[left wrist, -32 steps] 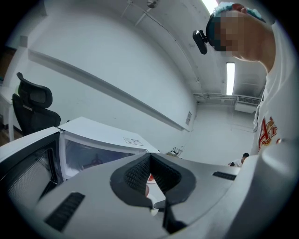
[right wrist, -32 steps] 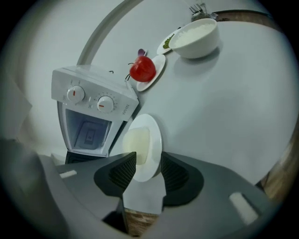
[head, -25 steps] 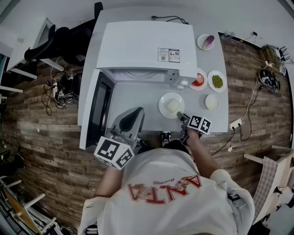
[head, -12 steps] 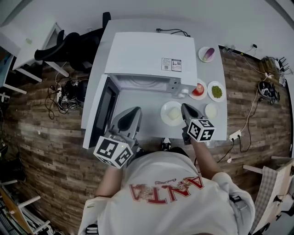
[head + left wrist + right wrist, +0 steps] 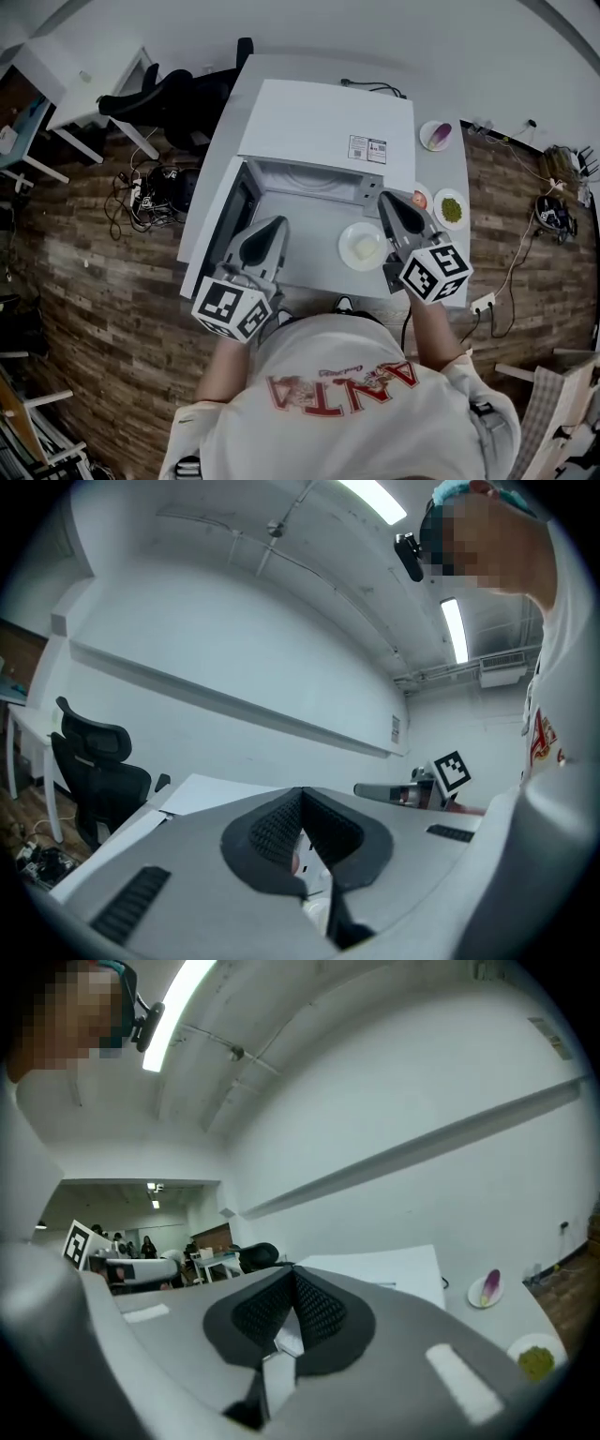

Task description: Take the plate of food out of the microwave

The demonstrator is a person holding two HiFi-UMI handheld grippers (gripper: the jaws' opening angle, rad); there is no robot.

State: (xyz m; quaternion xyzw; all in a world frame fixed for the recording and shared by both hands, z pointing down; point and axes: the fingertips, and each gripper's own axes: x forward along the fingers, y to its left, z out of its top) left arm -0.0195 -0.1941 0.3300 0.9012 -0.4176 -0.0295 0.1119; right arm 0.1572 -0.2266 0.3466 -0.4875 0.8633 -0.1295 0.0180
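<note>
The white plate (image 5: 364, 247) with a pale lump of food lies on the grey table (image 5: 309, 267), in front of the open white microwave (image 5: 319, 127). The microwave door (image 5: 223, 225) hangs open to the left. My right gripper (image 5: 386, 197) is raised just right of the plate, shut, holding nothing; in its own view the right gripper (image 5: 293, 1277) points up at the wall. My left gripper (image 5: 275, 223) hovers by the open door, left of the plate, its jaws together and empty. The left gripper (image 5: 300, 799) also points upward in its own view.
Small plates sit at the table's right: one with a purple piece (image 5: 437, 135), one with green peas (image 5: 451, 210), one with something red (image 5: 419, 199) half hidden by my right gripper. A black chair (image 5: 183, 98) and cables (image 5: 155, 183) lie left of the table.
My right gripper has left the plate's near edge, closed its jaws and risen to the plate's right. The plate stays on the table. The left gripper has hardly moved.
</note>
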